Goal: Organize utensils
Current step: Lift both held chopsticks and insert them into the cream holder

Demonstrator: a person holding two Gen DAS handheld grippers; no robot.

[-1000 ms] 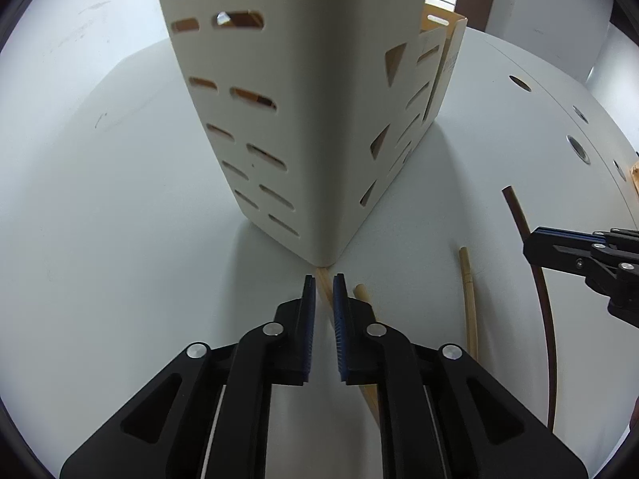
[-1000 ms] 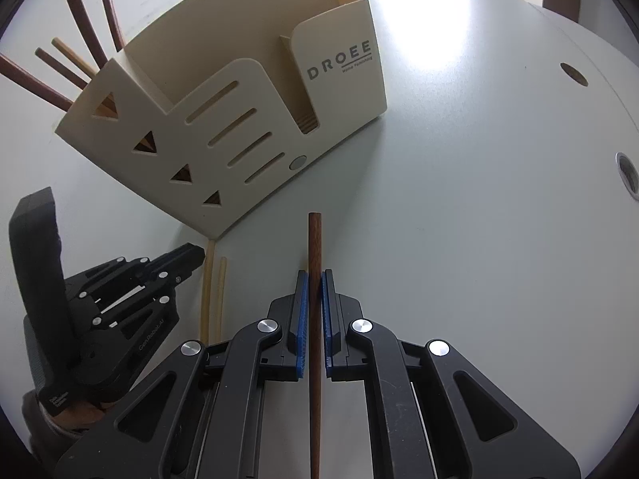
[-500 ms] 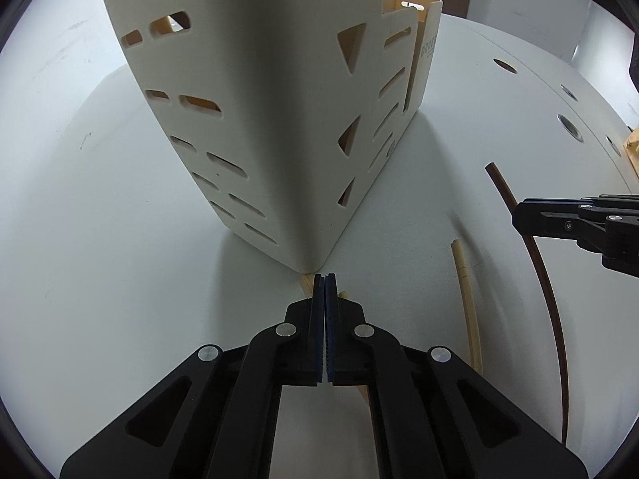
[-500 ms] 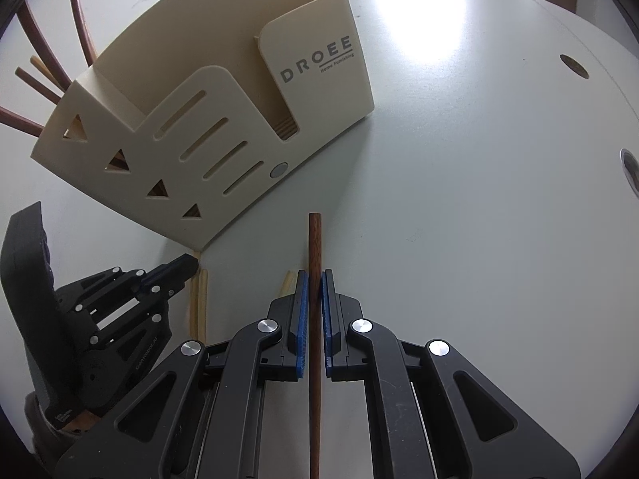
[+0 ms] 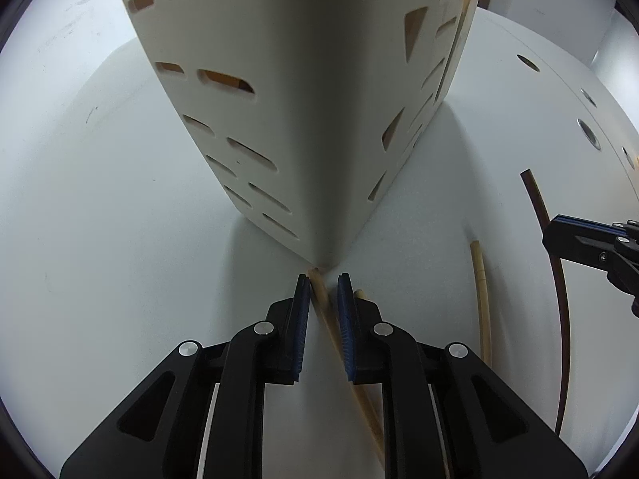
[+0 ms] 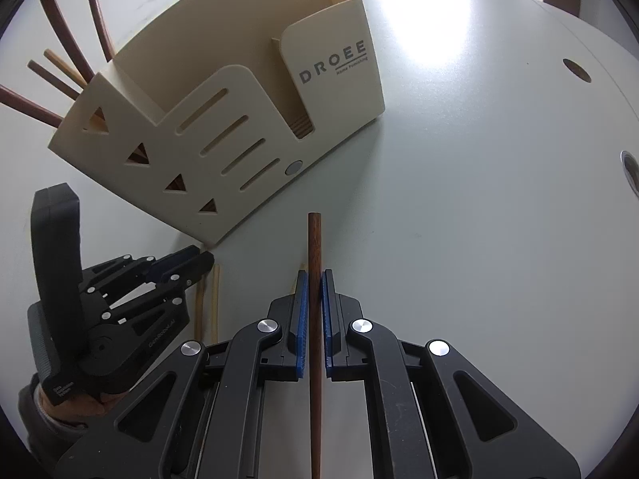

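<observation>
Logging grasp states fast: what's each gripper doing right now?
Left gripper: open, straddling a light chopstick on the table.
Right gripper: closed on the dark chopstick.

The white worktop [image 6: 459, 199] has a rounded far edge, with light glaring off it near the top. 2 round holes [image 6: 576, 70] pierce it toward the right edge. Faint scuff marks [image 5: 68, 16] show on its left side.

White round table [image 6: 499, 239], cable holes near rim; window glare [image 6: 439, 40] on far tabletop.
</observation>
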